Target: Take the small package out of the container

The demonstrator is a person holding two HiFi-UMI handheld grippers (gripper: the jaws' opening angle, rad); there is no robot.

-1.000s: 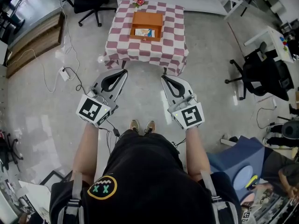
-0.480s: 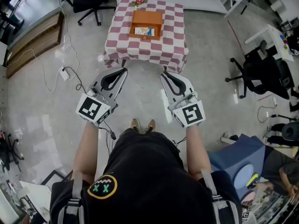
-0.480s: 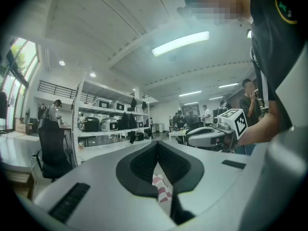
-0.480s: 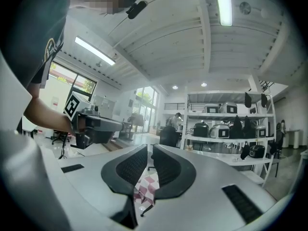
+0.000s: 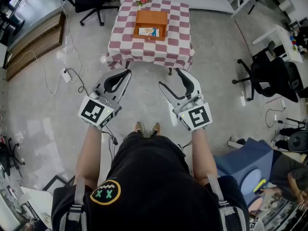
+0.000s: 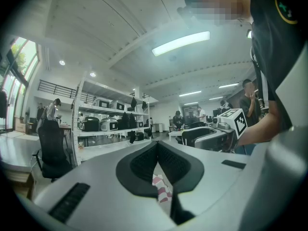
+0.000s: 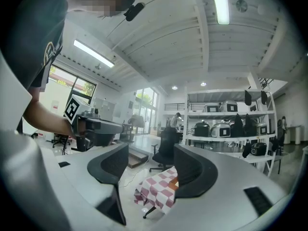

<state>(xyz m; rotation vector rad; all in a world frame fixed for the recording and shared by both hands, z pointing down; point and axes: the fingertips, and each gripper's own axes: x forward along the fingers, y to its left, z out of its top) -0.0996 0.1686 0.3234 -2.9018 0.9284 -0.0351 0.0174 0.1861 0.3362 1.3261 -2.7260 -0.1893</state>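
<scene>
Since the earlier frame only the right gripper (image 5: 168, 77) has changed: its jaws were together then and have just been opening, and now they stand about halfway apart with nothing between them; through the gap its own view shows only the floor and the table (image 5: 175, 42) far ahead. Everything else has kept its place. In the left gripper (image 5: 128, 73) the jaws are closed tip to tip and hold nothing; in its own view a thin strip of the checked cloth shows below the joined tips. Both grippers are held level in front of the person, side by side above the floor, well apart from the table. The table is covered with a red and white checked cloth, and on it stands the container (image 5: 152, 19), an orange-brown wooden box. The small package (image 5: 147, 32) lies inside the open part of the container, on the side nearer to the person. It is a small light-coloured pack, mostly white with blue print and a bit of orange; the print is too small to read. Its long axis runs from left to right in the head view, parallel to the near edge of the container, and I cannot tell which end is its front. A small flower (image 5: 143, 1) is at the far edge of the table.
</scene>
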